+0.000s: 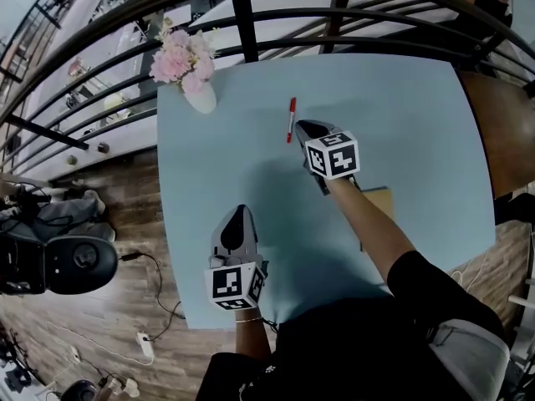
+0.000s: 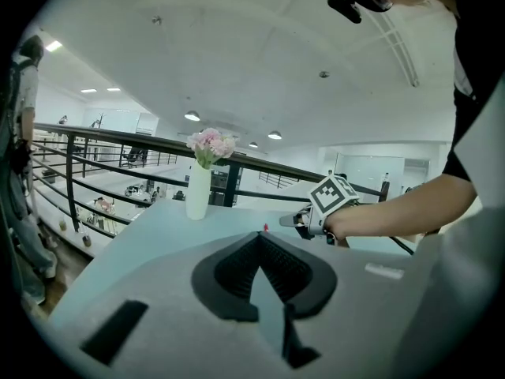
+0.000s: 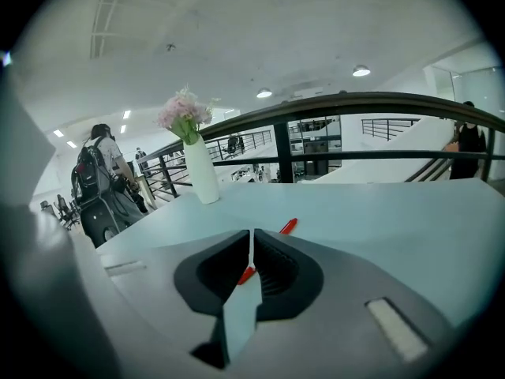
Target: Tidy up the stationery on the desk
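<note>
Zero grip yet, right hand-held gripper (image 1: 303,127) barely parted, left hand-held gripper (image 1: 241,212) pressed together: risks shoving the red pen (image 1: 291,119) along the counter (image 1: 410,115), not pinching it.

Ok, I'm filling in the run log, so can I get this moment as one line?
left gripper: shut, empty | right gripper: barely open, empty, tips near pen | pen: lying on table
</note>
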Demonstrator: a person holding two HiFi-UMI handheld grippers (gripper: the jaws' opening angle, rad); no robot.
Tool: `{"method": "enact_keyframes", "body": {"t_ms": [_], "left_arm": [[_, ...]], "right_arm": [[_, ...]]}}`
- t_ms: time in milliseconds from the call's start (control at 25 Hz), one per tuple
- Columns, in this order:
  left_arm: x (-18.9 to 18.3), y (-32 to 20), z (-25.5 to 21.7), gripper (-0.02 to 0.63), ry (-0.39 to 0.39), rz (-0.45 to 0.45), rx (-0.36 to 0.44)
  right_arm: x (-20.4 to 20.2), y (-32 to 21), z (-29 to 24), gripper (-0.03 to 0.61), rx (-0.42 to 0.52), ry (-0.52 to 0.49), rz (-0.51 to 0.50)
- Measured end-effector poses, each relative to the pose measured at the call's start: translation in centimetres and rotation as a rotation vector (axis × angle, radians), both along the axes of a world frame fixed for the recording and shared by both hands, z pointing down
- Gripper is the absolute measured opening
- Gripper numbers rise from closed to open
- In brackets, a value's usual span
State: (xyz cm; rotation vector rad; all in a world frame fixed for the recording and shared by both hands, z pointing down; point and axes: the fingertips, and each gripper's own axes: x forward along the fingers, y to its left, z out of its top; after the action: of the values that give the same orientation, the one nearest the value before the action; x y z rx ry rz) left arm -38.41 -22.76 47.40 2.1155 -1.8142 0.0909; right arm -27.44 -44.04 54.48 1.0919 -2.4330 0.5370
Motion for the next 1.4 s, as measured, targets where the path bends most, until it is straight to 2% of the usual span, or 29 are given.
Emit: {"method": "enact_keyframes", "body": {"t_ms": [400, 880, 1160, 1240, 1320, 1400], "left_arm": [[-1.2, -1.0, 1.8, -0.002, 0.028, -0.002, -0.034], [-1.8, -1.0, 2.6, -0.002, 0.035, -0.005, -0.052], [-2.6, -0.7, 3.1, -0.002, 0.041, -0.020, -0.054], [-2.5, -0.9, 2.9, -0.002, 0.038, -0.019, -0.053], [-2.6, -1.0, 2.9, -0.002, 0.036, -0.020, -0.055], [-2.7, -0.9, 3.0, -0.002, 0.035, -0.024, -0.057]], "right_arm": [[-0.8, -2.7, 3.3, 0.060, -0.070, 0.041, 0.058], [-1.4, -3.9, 6.4, 0.092, -0.126, 0.156, 0.092], [-2.7, -3.3, 7.3, 0.109, -0.178, 0.174, 0.084], [-2.6, -3.5, 7.3, 0.102, -0.177, 0.176, 0.093], [-2.4, -3.7, 7.3, 0.058, -0.176, 0.178, 0.103], [-2.3, -3.6, 7.3, 0.048, -0.180, 0.175, 0.102]]}}
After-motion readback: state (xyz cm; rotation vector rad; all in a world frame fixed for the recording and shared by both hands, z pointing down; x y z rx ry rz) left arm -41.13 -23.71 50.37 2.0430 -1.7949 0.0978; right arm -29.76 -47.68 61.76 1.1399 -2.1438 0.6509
